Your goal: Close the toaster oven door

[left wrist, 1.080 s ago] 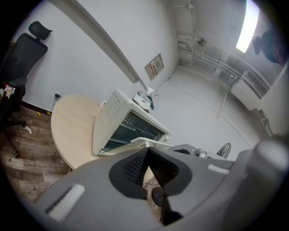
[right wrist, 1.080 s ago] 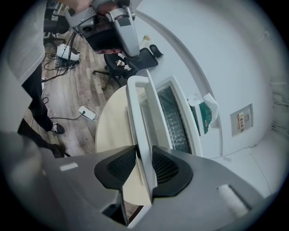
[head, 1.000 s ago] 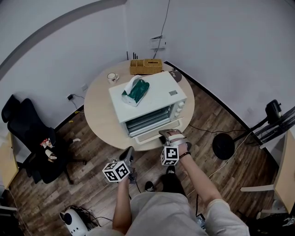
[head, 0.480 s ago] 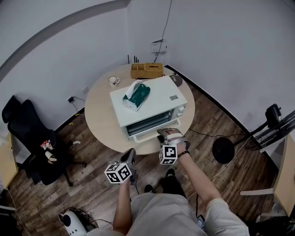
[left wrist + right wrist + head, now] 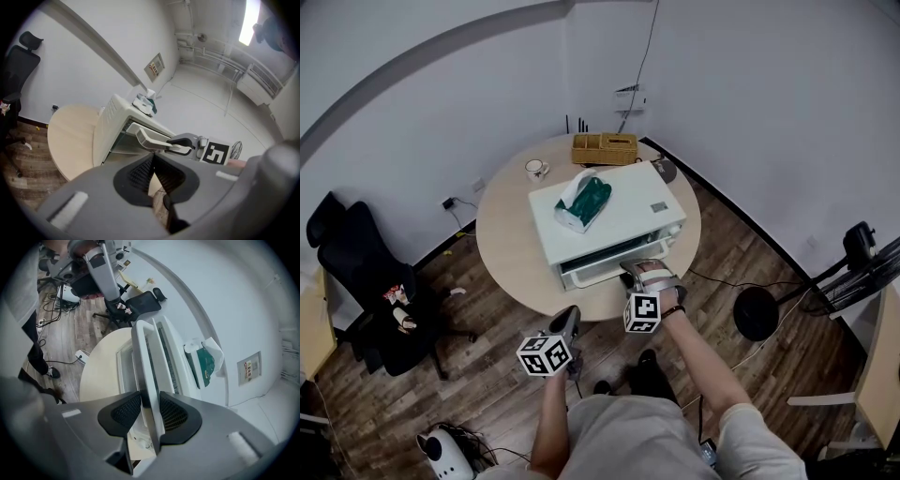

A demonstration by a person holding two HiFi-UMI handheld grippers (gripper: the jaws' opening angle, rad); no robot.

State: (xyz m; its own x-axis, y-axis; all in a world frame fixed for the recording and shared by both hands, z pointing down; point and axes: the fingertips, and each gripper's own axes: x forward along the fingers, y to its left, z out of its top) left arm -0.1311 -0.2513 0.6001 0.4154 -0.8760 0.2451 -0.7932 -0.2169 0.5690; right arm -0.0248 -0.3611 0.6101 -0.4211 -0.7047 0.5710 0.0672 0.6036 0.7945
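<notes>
**Right hand-held gripper on the part-raised oven door**

Head view: the white box-shaped toaster oven (image 5: 614,211) is seen on the round pale wooden worktop (image 5: 506,248). Its drop-down door (image 5: 605,272) is tilted part-way up and faces the person. The right hand-held gripper (image 5: 636,272) is set at the door's front edge. The left hand-held gripper (image 5: 565,326) is held well apart, over the dark plank floor (image 5: 487,375).

Left gripper view: its jaws are pressed together on nothing. The white handle bar (image 5: 150,139) is seen running across the oven front.

Right gripper view: the jaws are clamped on that bar, with the oven body straight ahead. A push up and away is judged to be needed.
</notes>
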